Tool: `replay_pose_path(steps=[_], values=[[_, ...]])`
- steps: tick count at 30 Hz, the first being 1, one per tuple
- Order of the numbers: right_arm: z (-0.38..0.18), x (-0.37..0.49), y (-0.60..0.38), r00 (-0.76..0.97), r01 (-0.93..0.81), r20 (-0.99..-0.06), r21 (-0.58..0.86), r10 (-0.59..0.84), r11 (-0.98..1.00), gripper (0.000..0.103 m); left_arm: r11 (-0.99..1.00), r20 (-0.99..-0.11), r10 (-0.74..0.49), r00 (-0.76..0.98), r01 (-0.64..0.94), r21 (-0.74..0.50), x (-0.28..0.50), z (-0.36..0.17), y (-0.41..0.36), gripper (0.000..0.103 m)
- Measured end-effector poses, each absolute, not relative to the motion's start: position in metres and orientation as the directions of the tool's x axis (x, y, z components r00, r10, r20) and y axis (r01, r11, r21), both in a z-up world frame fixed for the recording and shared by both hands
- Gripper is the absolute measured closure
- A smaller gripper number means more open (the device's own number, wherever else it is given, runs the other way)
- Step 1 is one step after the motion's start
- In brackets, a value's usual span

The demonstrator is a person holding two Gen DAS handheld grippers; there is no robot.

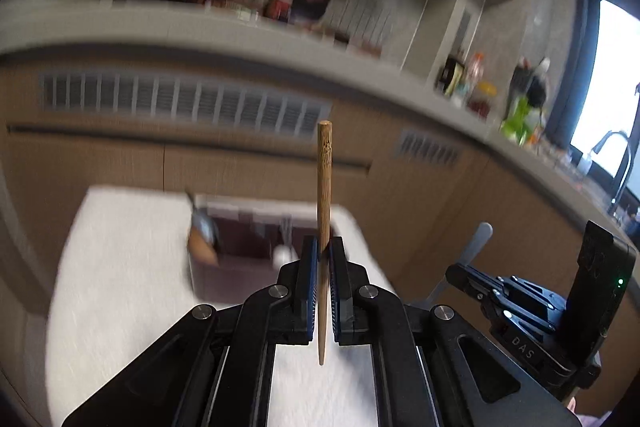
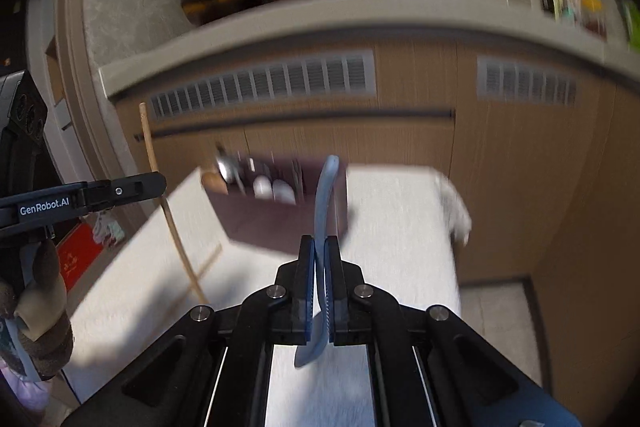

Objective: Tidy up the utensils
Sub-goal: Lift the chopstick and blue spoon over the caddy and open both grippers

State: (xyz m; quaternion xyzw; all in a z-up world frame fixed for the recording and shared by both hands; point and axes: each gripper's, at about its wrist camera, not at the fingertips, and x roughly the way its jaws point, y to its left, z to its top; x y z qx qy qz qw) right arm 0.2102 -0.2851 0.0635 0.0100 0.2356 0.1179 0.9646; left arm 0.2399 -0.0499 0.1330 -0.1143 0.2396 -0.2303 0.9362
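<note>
Wooden chopstick [image 1: 323, 211] stands upright, clamped in your left gripper [image 1: 324, 247]; your right gripper [image 2: 319, 247] pinches a blue spoon [image 2: 324, 203], both above the white-clothed worktop [image 1: 120, 267] near the brown organizer box [image 2: 276, 223].

Both claws clamped — left claw [image 1: 324, 247], right claw [image 2: 320, 247].

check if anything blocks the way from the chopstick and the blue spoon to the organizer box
Nothing visible does. The chopstick and blue spoon are held above the white table, with open space to the organizer box ahead.
</note>
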Motion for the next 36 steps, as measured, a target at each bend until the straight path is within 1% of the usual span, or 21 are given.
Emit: replay_pose_path(steps=[2, 5, 8, 11, 16, 20, 23, 27, 30, 32, 34, 35, 36], values=[[0.098, 0.219, -0.277, 0.89, -0.242, -0.389, 0.044, 0.24, 0.969, 0.098, 0.87, -0.332, -0.478, 0.813, 0.386, -0.308, 0.254, 0.151, -0.044, 0.097], [0.135, 0.237, -0.267, 0.912, -0.256, -0.329, 0.005, 0.243, 0.967, 0.098, 0.88, -0.257, -0.454, 0.853, 0.385, -0.277, 0.273, 0.178, -0.038, 0.097], [0.152, 0.256, -0.258, 0.928, -0.234, -0.308, -0.044, 0.209, 0.971, 0.098, 0.895, -0.221, -0.423, 0.879, 0.367, -0.253, 0.288, 0.189, -0.035, 0.097], [0.155, 0.277, -0.249, 0.93, -0.219, -0.317, -0.076, 0.185, 0.973, 0.098, 0.911, -0.205, -0.392, 0.897, 0.346, -0.225, 0.303, 0.191, -0.032, 0.097], [0.139, 0.299, -0.241, 0.92, -0.211, -0.357, -0.108, 0.16, 0.971, 0.098, 0.914, -0.239, -0.383, 0.892, 0.33, -0.235, 0.318, 0.178, -0.021, 0.097], [0.121, 0.313, -0.235, 0.905, -0.213, -0.398, -0.123, 0.148, 0.969, 0.098, 0.913, -0.278, -0.383, 0.881, 0.315, -0.259, 0.332, 0.156, -0.017, 0.097], [0.106, 0.324, -0.228, 0.896, -0.213, -0.425, -0.151, 0.131, 0.965, 0.098, 0.921, -0.284, -0.362, 0.888, 0.292, -0.26, 0.338, 0.139, -0.016, 0.097], [0.082, 0.334, -0.22, 0.881, -0.207, -0.463, -0.192, 0.098, 0.959, 0.098, 0.914, -0.308, -0.373, 0.875, 0.289, -0.285, 0.347, 0.116, -0.019, 0.097], [0.069, 0.34, -0.217, 0.872, -0.21, -0.481, -0.205, 0.089, 0.956, 0.098, 0.922, -0.298, -0.356, 0.886, 0.281, -0.266, 0.349, 0.101, -0.024, 0.097], [0.059, 0.342, -0.217, 0.861, -0.224, -0.498, -0.194, 0.101, 0.955, 0.098, 0.927, -0.312, -0.35, 0.884, 0.278, -0.253, 0.351, 0.09, -0.028, 0.097], [0.051, 0.343, -0.216, 0.84, -0.26, -0.525, -0.168, 0.137, 0.951, 0.098, 0.928, -0.335, -0.348, 0.875, 0.271, -0.257, 0.354, 0.079, -0.03, 0.095], [0.045, 0.343, -0.217, 0.82, -0.287, -0.548, -0.146, 0.164, 0.947, 0.097, 0.924, -0.361, -0.359, 0.861, 0.274, -0.266, 0.356, 0.074, -0.029, 0.093], [0.042, 0.342, -0.216, 0.808, -0.297, -0.562, -0.134, 0.174, 0.946, 0.092, 0.921, -0.379, -0.366, 0.85, 0.274, -0.276, 0.357, 0.071, -0.029, 0.085]])
